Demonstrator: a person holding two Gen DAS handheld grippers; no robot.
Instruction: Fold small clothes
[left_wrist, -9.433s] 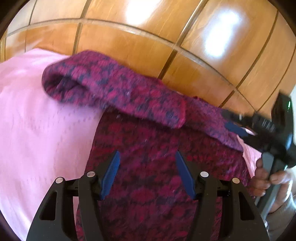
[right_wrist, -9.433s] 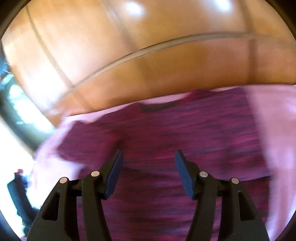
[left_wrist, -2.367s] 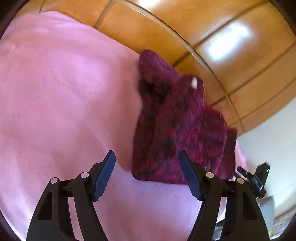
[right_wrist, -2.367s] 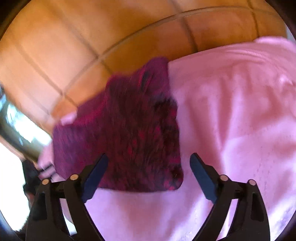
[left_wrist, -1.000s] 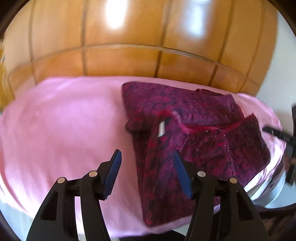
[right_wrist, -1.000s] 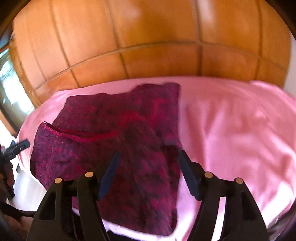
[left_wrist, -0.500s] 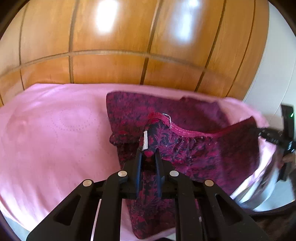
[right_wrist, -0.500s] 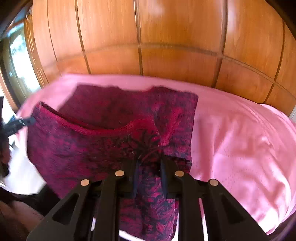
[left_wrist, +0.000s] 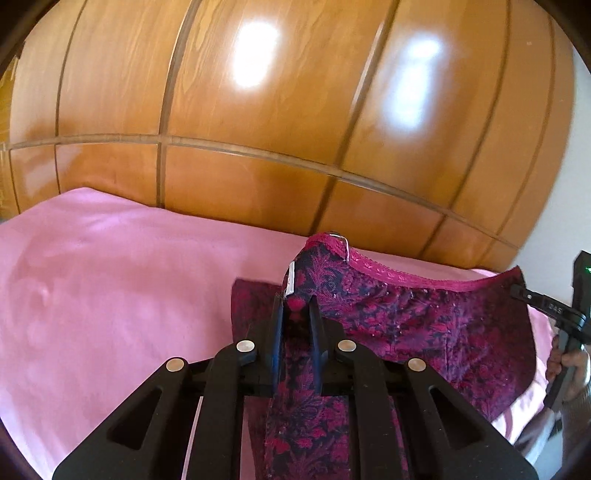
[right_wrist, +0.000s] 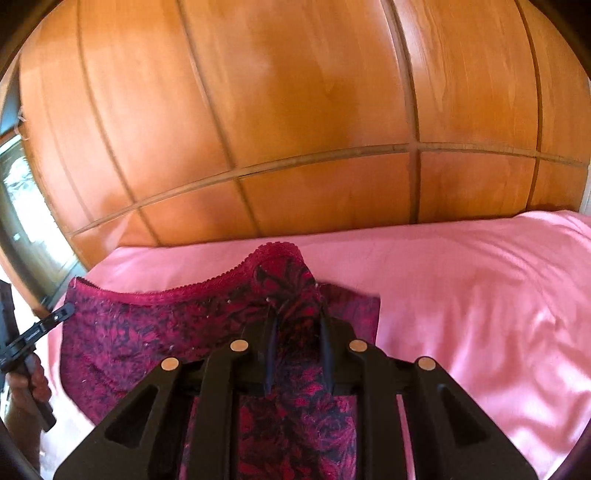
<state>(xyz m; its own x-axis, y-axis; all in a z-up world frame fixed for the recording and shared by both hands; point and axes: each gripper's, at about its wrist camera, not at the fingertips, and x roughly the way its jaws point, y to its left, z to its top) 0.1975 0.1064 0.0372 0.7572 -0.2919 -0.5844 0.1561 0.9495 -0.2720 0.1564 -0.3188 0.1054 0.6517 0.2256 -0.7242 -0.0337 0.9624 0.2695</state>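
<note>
A dark red and black patterned garment (left_wrist: 424, 325) with a pink lace hem is lifted off the pink sheet (left_wrist: 110, 295). My left gripper (left_wrist: 295, 306) is shut on one bunched corner of it, beside a small white label. My right gripper (right_wrist: 295, 314) is shut on the other corner of the garment (right_wrist: 147, 325). The hem hangs taut between the two grippers. In the left wrist view the right gripper (left_wrist: 517, 291) shows at the far right edge, held by a hand. The left gripper (right_wrist: 68, 308) shows at the left edge of the right wrist view.
A glossy wooden panelled wall (left_wrist: 258, 110) rises right behind the bed. The pink sheet (right_wrist: 480, 295) stretches wide to the right in the right wrist view. A window (right_wrist: 18, 206) sits at the far left. A white wall (left_wrist: 554, 236) lies at the right.
Both grippers closed from open onto the garment's corners and lifted them up and toward the wooden wall. The hem now hangs stretched between them.
</note>
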